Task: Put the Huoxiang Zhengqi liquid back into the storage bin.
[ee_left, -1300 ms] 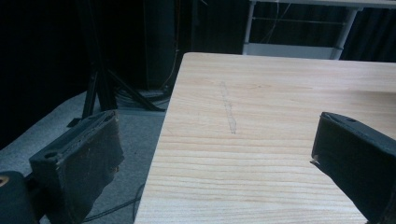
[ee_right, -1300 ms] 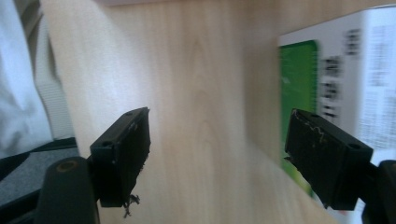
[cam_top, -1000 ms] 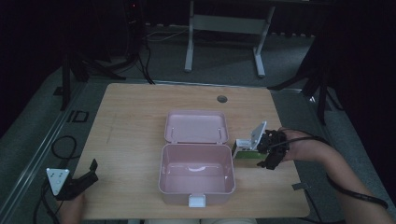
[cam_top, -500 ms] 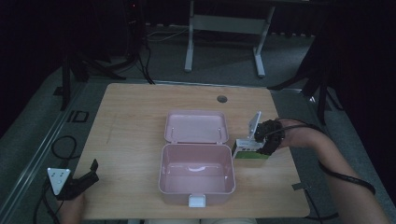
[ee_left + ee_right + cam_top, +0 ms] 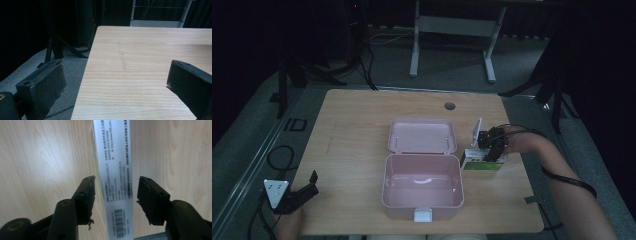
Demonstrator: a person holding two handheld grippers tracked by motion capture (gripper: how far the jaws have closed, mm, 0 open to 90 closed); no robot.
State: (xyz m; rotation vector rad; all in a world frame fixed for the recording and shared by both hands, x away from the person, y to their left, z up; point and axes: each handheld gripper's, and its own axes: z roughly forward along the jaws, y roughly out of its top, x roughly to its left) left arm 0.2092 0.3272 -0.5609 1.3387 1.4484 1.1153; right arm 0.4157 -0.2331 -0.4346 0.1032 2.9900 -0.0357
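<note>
Straddling the white and green printed cardboard box (image 5: 116,195), the right gripper (image 5: 493,150) has just been closing its 2 black jaws, yet a gap remains at each pad in the right gripper view, so nothing is gripped so far. That box stands on edge on the light wooden table (image 5: 357,130), just beside the right wall of the open pink plastic lunch box (image 5: 423,175). Risk 1: the narrow carton is tall on its edge, and an off-centre pad may tip it flat before both pads meet. Risk 2: too hard a squeeze could crush the thin card. Risk 3: a lift may catch the pink lid (image 5: 422,135). At the table's near-left corner the left gripper (image 5: 307,187) hovers with jaws wide apart and empty
</note>
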